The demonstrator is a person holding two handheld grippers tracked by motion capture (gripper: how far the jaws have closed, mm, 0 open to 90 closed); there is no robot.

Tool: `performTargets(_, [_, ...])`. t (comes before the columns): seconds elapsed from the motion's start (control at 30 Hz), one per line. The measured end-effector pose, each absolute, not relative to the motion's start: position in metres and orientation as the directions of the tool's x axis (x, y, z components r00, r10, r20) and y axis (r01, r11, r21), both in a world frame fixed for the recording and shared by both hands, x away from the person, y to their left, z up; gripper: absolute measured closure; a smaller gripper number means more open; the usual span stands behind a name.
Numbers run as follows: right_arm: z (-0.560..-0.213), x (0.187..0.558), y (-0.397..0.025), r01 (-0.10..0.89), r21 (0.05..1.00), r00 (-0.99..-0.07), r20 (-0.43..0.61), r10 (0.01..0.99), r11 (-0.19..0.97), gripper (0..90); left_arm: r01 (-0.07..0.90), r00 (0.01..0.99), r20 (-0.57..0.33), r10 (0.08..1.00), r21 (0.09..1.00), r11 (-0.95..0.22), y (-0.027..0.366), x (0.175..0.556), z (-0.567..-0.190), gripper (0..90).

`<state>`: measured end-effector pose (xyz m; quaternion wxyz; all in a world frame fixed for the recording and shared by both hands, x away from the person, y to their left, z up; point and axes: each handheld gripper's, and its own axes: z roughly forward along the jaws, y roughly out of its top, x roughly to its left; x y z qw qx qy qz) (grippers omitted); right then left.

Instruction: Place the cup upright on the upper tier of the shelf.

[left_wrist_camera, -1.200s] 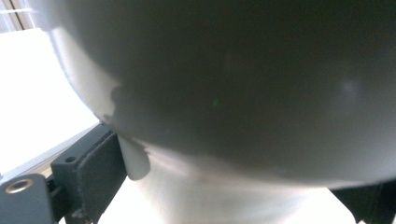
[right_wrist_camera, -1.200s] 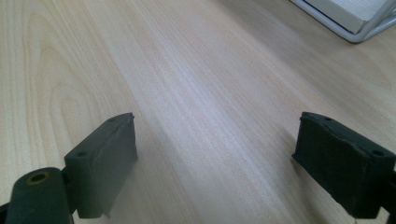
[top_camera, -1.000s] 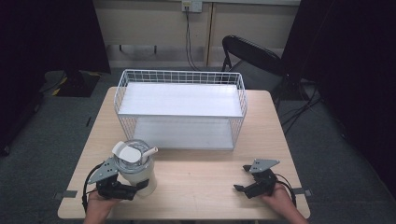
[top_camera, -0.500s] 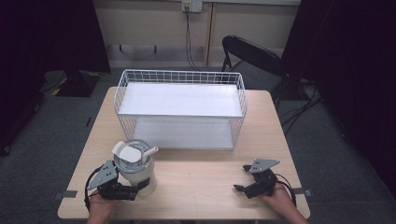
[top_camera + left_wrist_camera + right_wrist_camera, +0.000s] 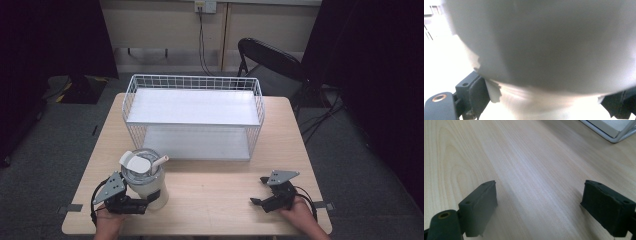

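Left claw [image 5: 141,204] clenched on cream lidded tumbler with straw [image 5: 145,180], now drawn nearer the wooden counter's [image 5: 215,195] front edge. Right claw [image 5: 260,200] released, idle. Probably mid-carry toward white wire basket [image 5: 194,90].

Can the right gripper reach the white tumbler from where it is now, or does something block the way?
Probably yes. Bare table lies between the open right gripper and the tumbler, though the left gripper already closes around its base.

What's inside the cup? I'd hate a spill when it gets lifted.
The cup carries a clear lid with its white flap open and a straw poking out. The lid and glare hide any contents. The left gripper sits at its base.
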<state>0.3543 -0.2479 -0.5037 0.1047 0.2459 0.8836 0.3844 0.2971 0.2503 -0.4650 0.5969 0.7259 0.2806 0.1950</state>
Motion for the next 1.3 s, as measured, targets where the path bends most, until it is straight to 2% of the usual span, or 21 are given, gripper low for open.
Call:
performTargets(0.63, [-0.504, 0.354, -0.248, 0.354, 0.731, -0.857, 0.004, 0.515, 0.584, 12.2, 0.134, 0.747, -0.049, 0.663, 0.988, -0.079, 0.249, 0.301, -0.436, 10.3])
performTargets(1.03, [-0.504, 0.354, -0.248, 0.354, 0.731, -0.857, 0.004, 0.515, 0.584, 12.2, 0.155, 0.741, -0.092, 0.665, 0.987, -0.036, 0.247, 0.31, -0.427, 10.3])
performTargets(1.3, [-0.504, 0.354, -0.248, 0.354, 0.731, -0.857, 0.004, 0.515, 0.584, 12.2, 0.146, 0.739, -0.078, 0.669, 0.988, -0.046, 0.246, 0.313, -0.415, 10.3])
